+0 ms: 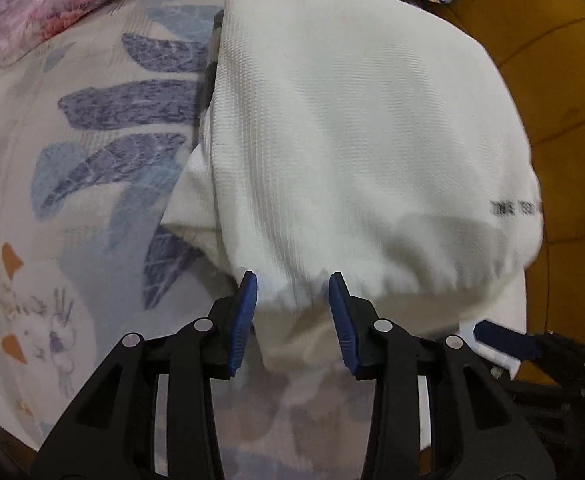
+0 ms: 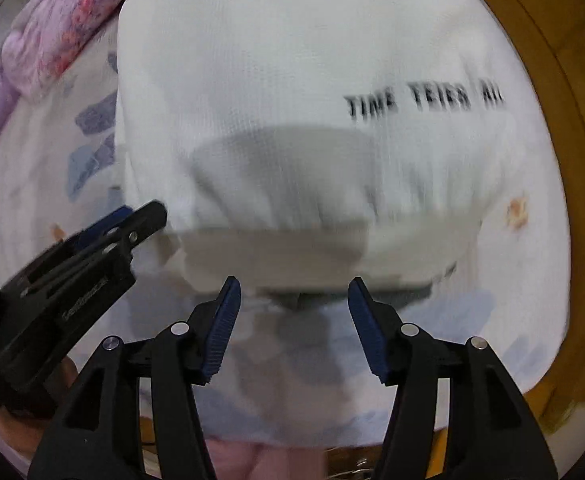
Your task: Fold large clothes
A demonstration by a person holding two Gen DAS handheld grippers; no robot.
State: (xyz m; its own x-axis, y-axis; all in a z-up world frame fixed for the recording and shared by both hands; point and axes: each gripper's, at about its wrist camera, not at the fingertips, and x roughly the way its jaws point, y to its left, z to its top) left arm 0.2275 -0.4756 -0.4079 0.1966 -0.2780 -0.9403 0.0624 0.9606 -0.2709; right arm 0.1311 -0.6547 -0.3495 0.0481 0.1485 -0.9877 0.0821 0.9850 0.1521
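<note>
A folded white ribbed-knit garment (image 1: 352, 128) lies on a leaf-printed bedsheet (image 1: 92, 152). Left gripper (image 1: 292, 292) and right gripper (image 2: 294, 298) hover at its near hem, jaws parted, gripping nothing.

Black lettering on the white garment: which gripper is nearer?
Right. The right gripper sits just below the lettering on the white garment; the left gripper is off at the hem's other end.
</note>
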